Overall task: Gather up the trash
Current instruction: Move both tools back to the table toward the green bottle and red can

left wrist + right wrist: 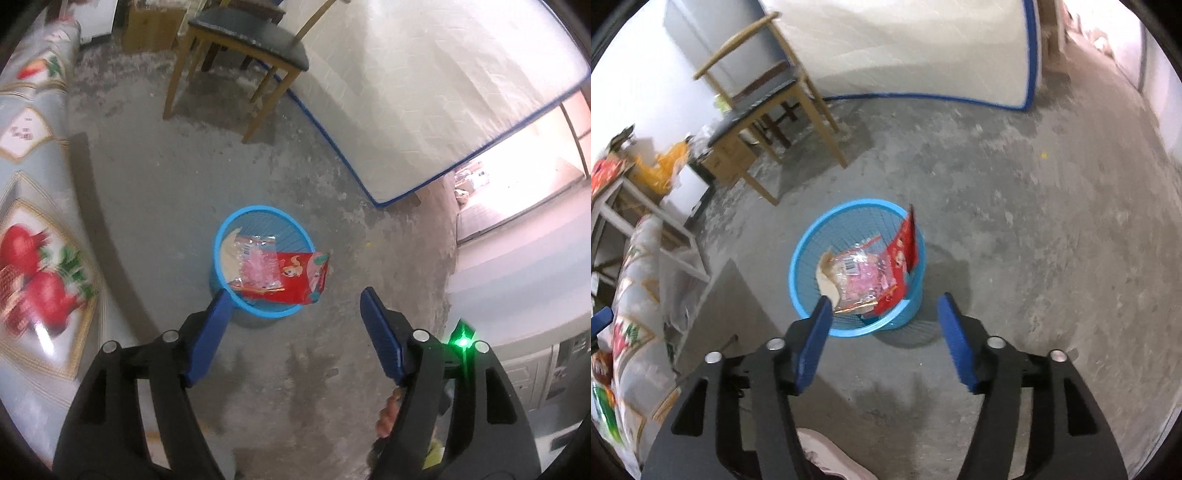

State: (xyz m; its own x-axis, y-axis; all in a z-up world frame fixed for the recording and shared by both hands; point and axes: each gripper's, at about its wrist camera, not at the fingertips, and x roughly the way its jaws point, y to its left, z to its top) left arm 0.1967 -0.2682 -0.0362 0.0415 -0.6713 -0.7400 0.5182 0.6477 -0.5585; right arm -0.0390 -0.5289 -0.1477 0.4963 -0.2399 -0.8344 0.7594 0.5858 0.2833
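At the far left edge a desk (33, 206), covered in a fruit-print cloth, runs down the frame, and beside it the bare concrete floor (303, 373) spreads out. A wooden chair (243, 48) with a dark seat stands farther back on the floor. Near the middle sits a blue mesh wastebasket (264, 312), upright on the floor, holding a red snack packet (299, 278) that leans against its right rim, a clear wrapper with pink contents (258, 266) and a pale flat piece (229, 258) at its left side. The left tool (293, 339) hangs above the floor just before the basket, its blue fingers spread wide with nothing between them. The right tool (882, 345) hovers likewise over the basket's near rim, fingers apart and empty. To the right, a white mattress with blue edging (424, 85) leans upright.
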